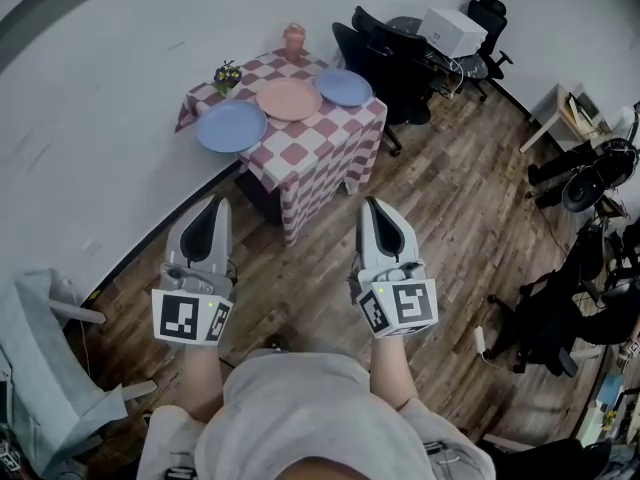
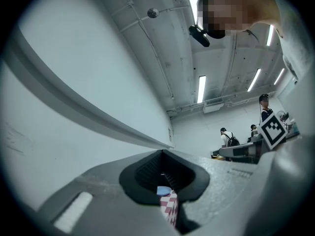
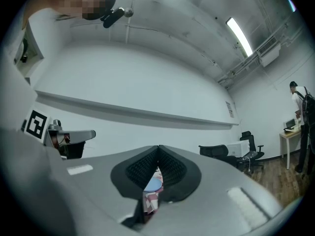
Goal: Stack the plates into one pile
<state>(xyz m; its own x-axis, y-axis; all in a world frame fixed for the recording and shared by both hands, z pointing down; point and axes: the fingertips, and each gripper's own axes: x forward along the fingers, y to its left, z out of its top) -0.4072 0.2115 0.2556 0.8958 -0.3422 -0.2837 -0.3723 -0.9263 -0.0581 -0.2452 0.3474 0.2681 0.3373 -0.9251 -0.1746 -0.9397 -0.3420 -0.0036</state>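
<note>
Three plates lie side by side on a small table with a red-and-white checked cloth (image 1: pixel 310 158): a blue plate (image 1: pixel 231 126) at the left, a pink plate (image 1: pixel 289 99) in the middle, a smaller blue plate (image 1: pixel 343 87) at the right. My left gripper (image 1: pixel 203 211) and right gripper (image 1: pixel 378 215) are both shut and empty, held well short of the table above the wooden floor. In the left gripper view a blue plate (image 2: pixel 164 191) and a sliver of the cloth show through the slit between the jaws; in the right gripper view a blue plate (image 3: pixel 154 182) shows likewise.
A pink cup (image 1: pixel 293 40) and a small potted plant (image 1: pixel 227 74) stand at the table's far edge by the white wall. Black office chairs (image 1: pixel 385 53) and a desk stand right of the table. A grey chair (image 1: pixel 35 368) is at my left. People stand far off (image 2: pixel 227 137).
</note>
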